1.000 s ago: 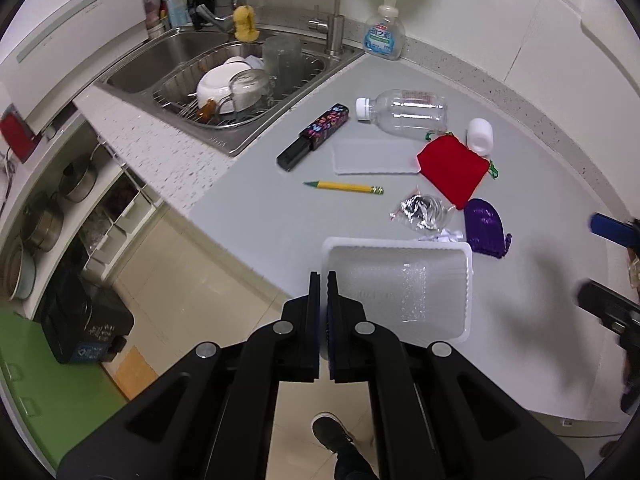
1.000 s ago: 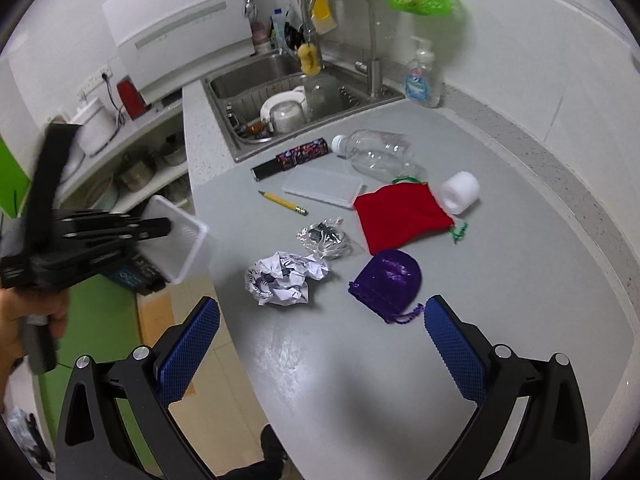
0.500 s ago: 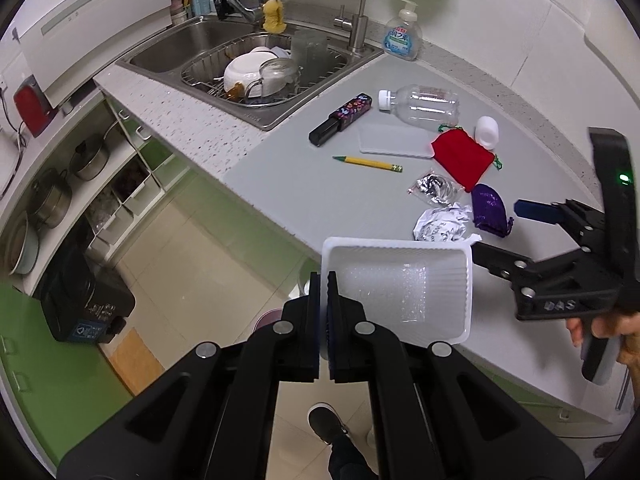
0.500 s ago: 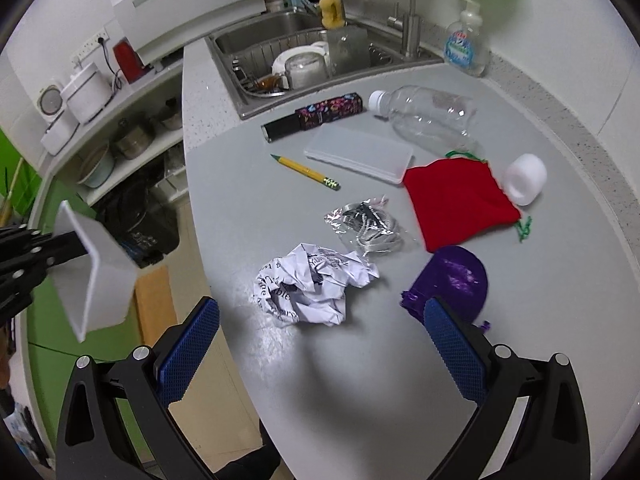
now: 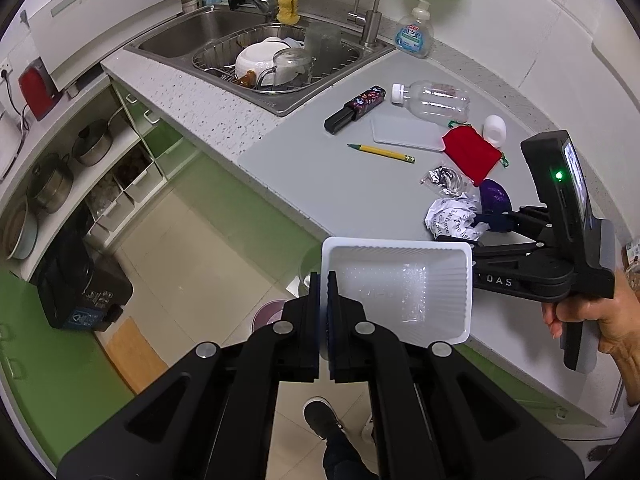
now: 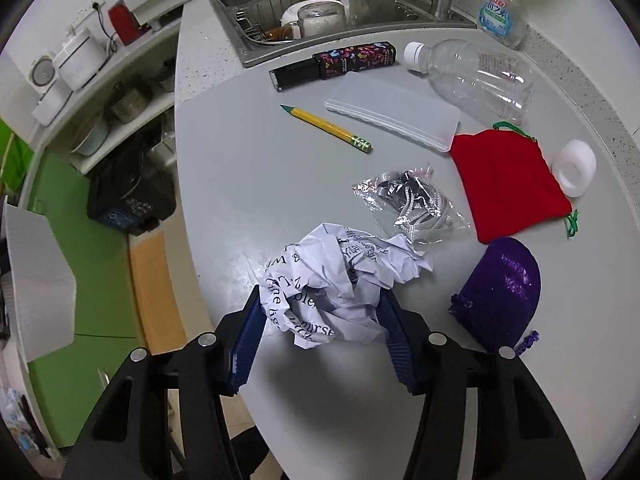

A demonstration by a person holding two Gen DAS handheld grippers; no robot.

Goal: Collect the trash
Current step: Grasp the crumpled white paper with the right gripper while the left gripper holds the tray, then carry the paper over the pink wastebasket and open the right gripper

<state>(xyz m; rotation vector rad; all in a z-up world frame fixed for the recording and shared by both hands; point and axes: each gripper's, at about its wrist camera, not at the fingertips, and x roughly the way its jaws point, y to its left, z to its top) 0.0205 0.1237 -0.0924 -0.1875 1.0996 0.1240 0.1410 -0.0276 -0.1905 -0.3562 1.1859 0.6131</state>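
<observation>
The right gripper (image 6: 320,332) points down over the near part of the grey counter (image 6: 248,184), its blue pads on either side of a crumpled paper ball (image 6: 340,284) and closing on it — the left pad touches the wad's lower left side and the right pad sits against its right side, though whether they press yet cannot be told. The ball is white printed paper, creased into loose folds with black lettering showing, and it lies near the counter's left edge, beyond which the floor drops away. Just beyond it on the far side lies a crinkled silver-and-clear wrapper (image 6: 412,204); to the right sits a purple pouch (image 6: 500,292), with a red pouch (image 6: 508,184) farther off. A yellow pencil (image 6: 326,126), a clear flat case (image 6: 394,112) and an empty plastic bottle (image 6: 472,76) lie toward the far side, before the sink (image 6: 248,0). Bare grey surface lies between the ball and the pencil, and to the near right. The left gripper (image 5: 324,308) is clamped shut on the rim of a white plastic bin (image 5: 400,284) — held off the counter's near edge, over the floor, close beside the right gripper's body.
</observation>
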